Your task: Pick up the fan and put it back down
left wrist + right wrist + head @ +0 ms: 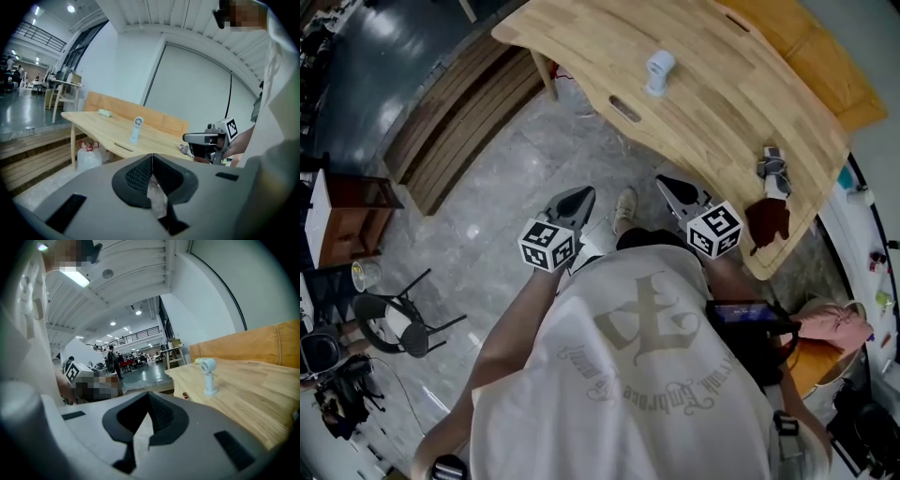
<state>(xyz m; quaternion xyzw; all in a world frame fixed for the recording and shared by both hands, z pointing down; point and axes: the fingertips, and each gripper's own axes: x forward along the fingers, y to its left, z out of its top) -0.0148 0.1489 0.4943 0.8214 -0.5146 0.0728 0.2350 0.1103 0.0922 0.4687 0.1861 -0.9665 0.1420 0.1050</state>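
Two grippers hang in the air on the near side of the table, and neither holds anything. The left gripper (581, 194) has its jaws pressed together, the dark ribbed pads meeting along one line in its own view. The right gripper (664, 183) is pressed together in the same way, with nothing pinched between the jaws. They sit side by side without touching, each pointing toward the wooden table (712, 108) and short of its near edge, above the grey stone floor (506, 187). The fan (658, 71), small and white, stands upright on its base on the tabletop. It is well apart from both grippers and touched by neither, near a slot (625, 110) cut in the wood. Farther right, by the table's near edge, lie a grey-white object (774, 169) and a dark red thing (767, 221), perhaps a cloth; the view is too coarse to say. Far left on the floor stands a black chair (398, 323).
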